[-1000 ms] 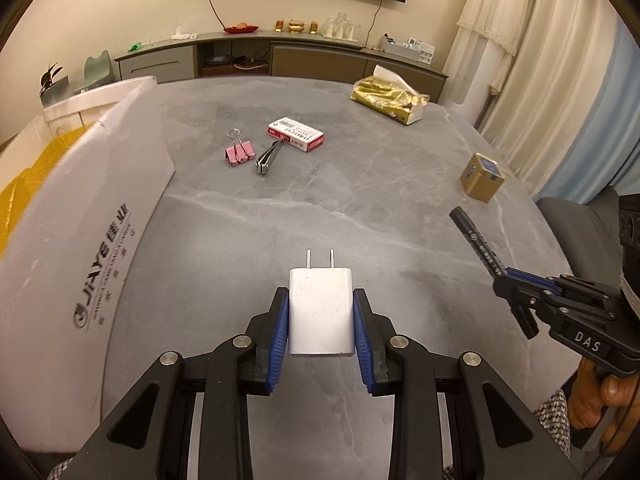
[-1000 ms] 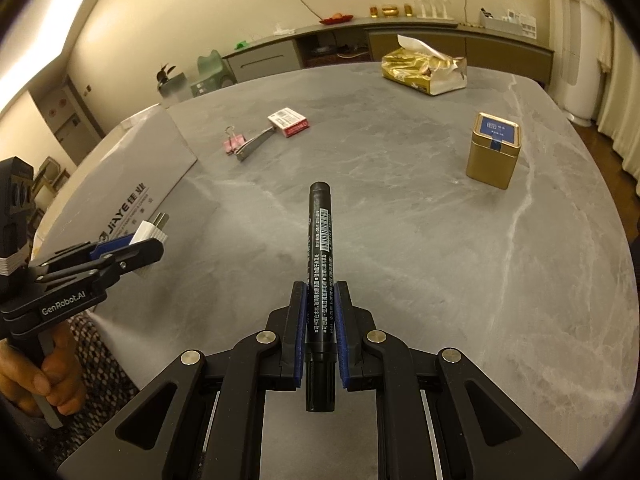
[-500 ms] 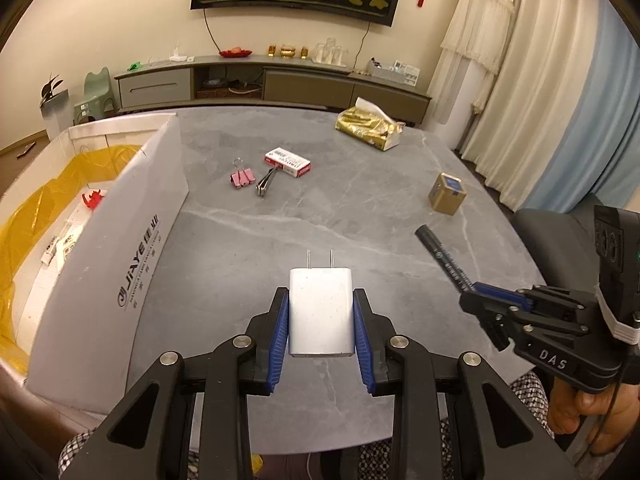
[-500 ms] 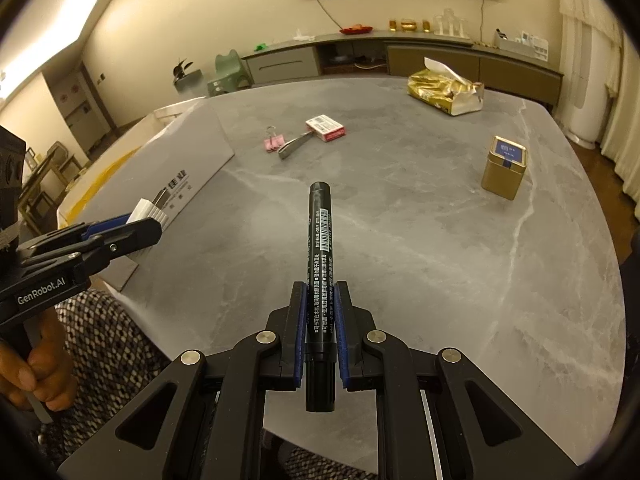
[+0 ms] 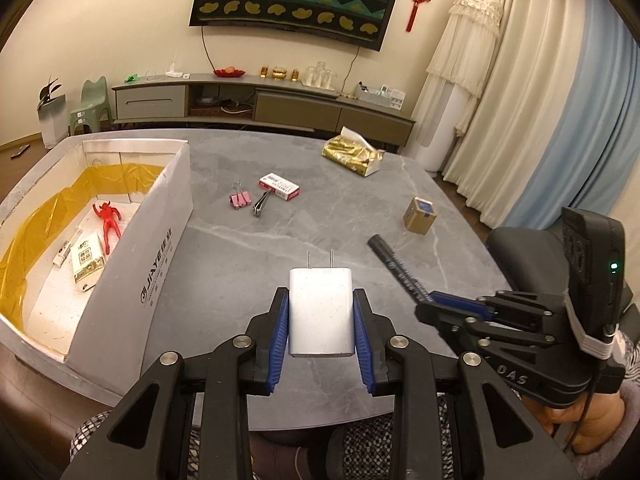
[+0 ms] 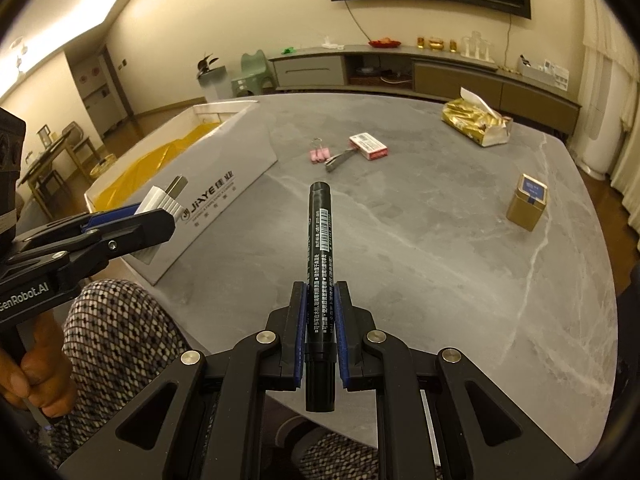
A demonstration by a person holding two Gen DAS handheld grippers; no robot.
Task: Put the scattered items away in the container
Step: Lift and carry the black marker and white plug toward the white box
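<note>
My left gripper (image 5: 321, 322) is shut on a white plug charger (image 5: 321, 312), prongs pointing forward, held above the table's near edge. My right gripper (image 6: 320, 330) is shut on a black marker (image 6: 319, 248) that sticks out forward. The white cardboard box (image 5: 160, 248) with a yellow liner stands at the left; inside lie a red figure (image 5: 106, 220) and a small packet (image 5: 86, 260). On the table farther off lie a pink binder clip (image 5: 239, 199), a metal clip (image 5: 262, 203), a red-and-white small box (image 5: 279, 187) and a gold tin (image 5: 419, 216).
A gold tissue pack (image 5: 352, 156) sits at the table's far side. The grey marble table (image 5: 320, 216) ends just below both grippers, with a person's patterned clothing beneath. A chair (image 5: 520, 248) stands at the right edge. A hand (image 6: 28, 376) holds the left gripper.
Both grippers have risen and drawn back toward the near table edge, keeping their loads. The inside of the box has come into view on the left.
</note>
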